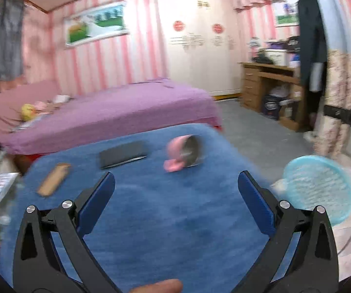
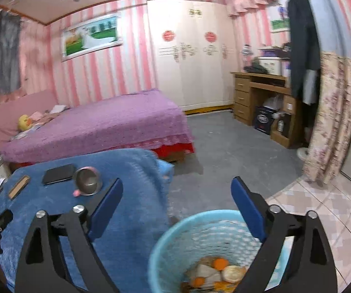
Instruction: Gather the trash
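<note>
- Our right gripper [image 2: 176, 193] has its jaws wide apart and empty; the blue basket [image 2: 175, 241] sits just below them, trash [image 2: 214, 273] inside.
- Our left gripper [image 1: 176, 185] jaws also gape, empty, over the blue-covered counter [image 1: 151, 219].
- Beyond them lie a pink cup [image 1: 184, 155], a dark case [image 1: 123, 153] and the bed [image 1: 117, 112].

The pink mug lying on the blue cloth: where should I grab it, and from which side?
The pink mug lies on its side, steel-lined mouth toward the cameras, handle low at its left. Judging by that pose, come from above with the open left hand-held gripper and close across the round body, clear of the handle.
</note>
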`<state>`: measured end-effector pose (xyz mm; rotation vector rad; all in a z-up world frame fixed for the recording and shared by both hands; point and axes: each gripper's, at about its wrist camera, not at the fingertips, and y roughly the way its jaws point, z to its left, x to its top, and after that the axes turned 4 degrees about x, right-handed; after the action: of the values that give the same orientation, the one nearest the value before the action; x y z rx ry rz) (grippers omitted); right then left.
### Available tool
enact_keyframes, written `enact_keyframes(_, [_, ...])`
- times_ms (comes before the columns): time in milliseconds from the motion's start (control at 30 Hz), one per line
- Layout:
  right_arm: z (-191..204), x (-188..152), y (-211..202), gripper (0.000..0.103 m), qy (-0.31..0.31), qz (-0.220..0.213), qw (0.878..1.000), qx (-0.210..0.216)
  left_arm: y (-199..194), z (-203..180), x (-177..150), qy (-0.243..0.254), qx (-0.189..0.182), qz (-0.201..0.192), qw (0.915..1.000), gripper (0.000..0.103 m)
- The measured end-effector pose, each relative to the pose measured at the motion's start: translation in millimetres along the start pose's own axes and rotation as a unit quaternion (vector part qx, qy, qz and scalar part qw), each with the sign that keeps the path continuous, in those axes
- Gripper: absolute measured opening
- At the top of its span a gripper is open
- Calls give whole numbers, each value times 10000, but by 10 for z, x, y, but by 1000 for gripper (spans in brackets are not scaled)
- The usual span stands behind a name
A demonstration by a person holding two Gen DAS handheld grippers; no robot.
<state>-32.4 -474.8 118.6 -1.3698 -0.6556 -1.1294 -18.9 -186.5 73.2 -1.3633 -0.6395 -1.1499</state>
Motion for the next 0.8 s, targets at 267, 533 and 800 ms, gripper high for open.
enact_keyframes(267, [1161, -314, 187, 91, -227, 162, 9934, 1116, 50, 982, -375, -816, 413, 176, 9957, 98])
enact_keyframes(533, [1718, -496, 148, 91, -642, -90, 9942, 860, 123, 1688, -582, -1479, 762, 303, 9856, 98])
enact_keyframes(800, [1836, -576, 206, 91, -825, -31, 9936, 778, 130, 1774, -662, -1466, 930, 294, 9844, 98])
